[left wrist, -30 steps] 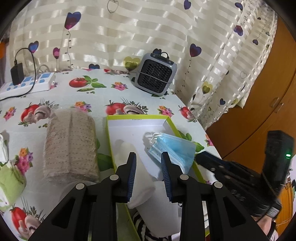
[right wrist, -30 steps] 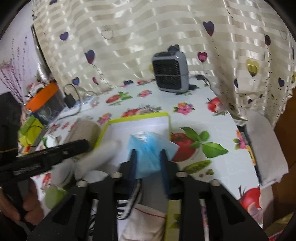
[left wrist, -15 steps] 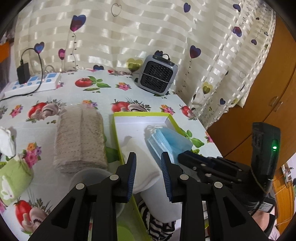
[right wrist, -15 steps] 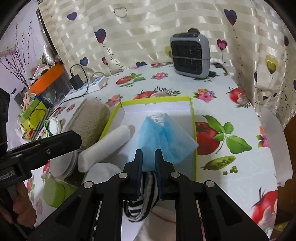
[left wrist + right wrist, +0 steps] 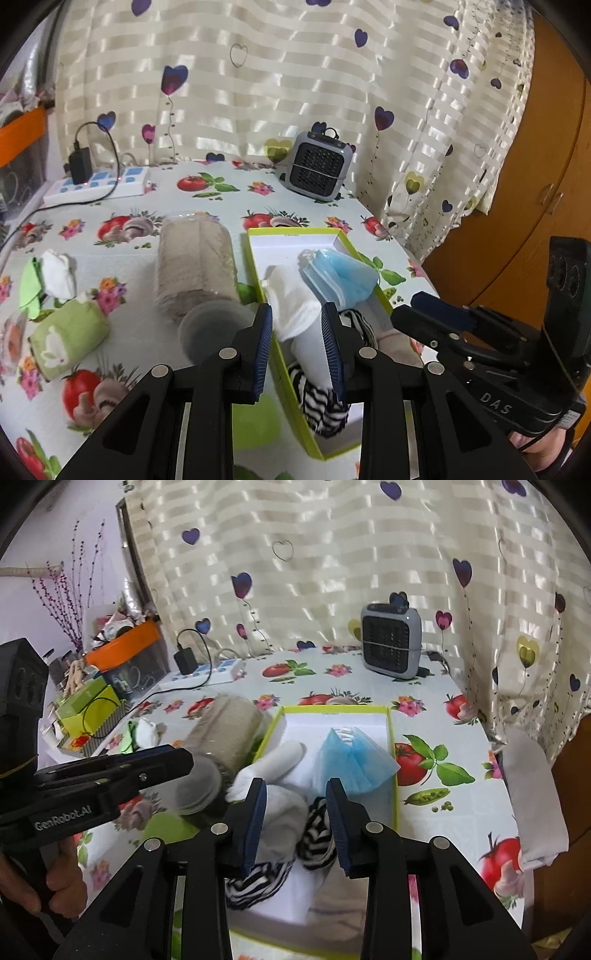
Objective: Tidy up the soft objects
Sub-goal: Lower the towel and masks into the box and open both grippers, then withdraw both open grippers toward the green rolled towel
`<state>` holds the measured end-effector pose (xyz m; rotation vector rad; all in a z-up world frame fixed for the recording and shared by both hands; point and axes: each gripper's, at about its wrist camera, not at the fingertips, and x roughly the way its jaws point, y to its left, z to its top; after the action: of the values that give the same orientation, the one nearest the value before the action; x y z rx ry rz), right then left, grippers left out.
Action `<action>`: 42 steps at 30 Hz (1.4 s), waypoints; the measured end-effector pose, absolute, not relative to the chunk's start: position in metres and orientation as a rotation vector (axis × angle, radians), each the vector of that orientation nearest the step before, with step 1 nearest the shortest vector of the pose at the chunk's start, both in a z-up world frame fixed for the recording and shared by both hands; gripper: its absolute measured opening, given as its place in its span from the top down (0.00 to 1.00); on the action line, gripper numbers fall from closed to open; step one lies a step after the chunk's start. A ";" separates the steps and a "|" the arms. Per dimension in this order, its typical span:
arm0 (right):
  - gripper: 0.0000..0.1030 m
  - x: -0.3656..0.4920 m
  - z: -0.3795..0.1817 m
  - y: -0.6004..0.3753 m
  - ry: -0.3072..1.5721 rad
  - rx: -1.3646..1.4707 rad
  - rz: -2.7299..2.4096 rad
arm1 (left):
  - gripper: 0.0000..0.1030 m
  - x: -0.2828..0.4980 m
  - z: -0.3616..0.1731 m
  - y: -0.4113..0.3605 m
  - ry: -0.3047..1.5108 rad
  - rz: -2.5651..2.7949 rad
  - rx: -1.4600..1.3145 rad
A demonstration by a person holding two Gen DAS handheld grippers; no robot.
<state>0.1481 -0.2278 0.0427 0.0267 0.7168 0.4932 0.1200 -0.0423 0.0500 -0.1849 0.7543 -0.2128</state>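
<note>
A lime-edged white box [image 5: 295, 236] [image 5: 392, 753] holds blue face masks [image 5: 338, 275] [image 5: 352, 758], a white rolled cloth [image 5: 291, 299] [image 5: 280, 762] and a black-and-white striped sock [image 5: 321, 406] [image 5: 317, 834]. My left gripper [image 5: 297, 350] is open and empty, above the box's near left edge. My right gripper [image 5: 297, 825] is open and empty, above the striped sock, back from the masks. Each gripper shows in the other's view.
A beige roll in clear wrap [image 5: 195, 266] lies left of the box. A green rolled towel [image 5: 68, 338] and a white sock on green cloth [image 5: 55, 275] lie further left. A grey fan heater [image 5: 317, 166], a power strip [image 5: 98, 184] stand at the back. The table's right edge [image 5: 413, 258] is near.
My right gripper let go of the blue masks, opened and drew back; the masks now lie in the box. My left gripper also drew back and stayed open.
</note>
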 end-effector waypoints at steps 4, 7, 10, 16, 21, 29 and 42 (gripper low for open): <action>0.66 0.131 0.049 -0.226 0.706 0.027 0.508 | 0.74 0.101 0.049 -0.037 0.746 -0.186 -0.187; 0.66 0.120 0.050 -0.224 0.698 0.023 0.522 | 0.74 0.089 0.048 -0.030 0.741 -0.169 -0.192; 0.66 0.111 0.051 -0.221 0.695 0.021 0.535 | 0.74 0.081 0.048 -0.024 0.737 -0.148 -0.198; 0.66 0.100 0.049 -0.213 0.696 0.010 0.566 | 0.74 0.071 0.044 -0.013 0.741 -0.119 -0.208; 0.66 0.095 0.048 -0.205 0.701 -0.007 0.589 | 0.74 0.069 0.041 -0.005 0.746 -0.107 -0.220; 0.66 0.089 0.049 -0.194 0.690 -0.037 0.618 | 0.74 0.064 0.038 0.008 0.747 -0.082 -0.236; 0.59 0.083 0.047 -0.174 0.681 -0.064 0.656 | 0.74 0.053 0.030 0.050 0.752 0.007 -0.282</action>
<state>0.0835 -0.1736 0.0470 -0.0642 0.6811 0.6558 0.0529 0.0496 0.0299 -0.2819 0.7520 0.0071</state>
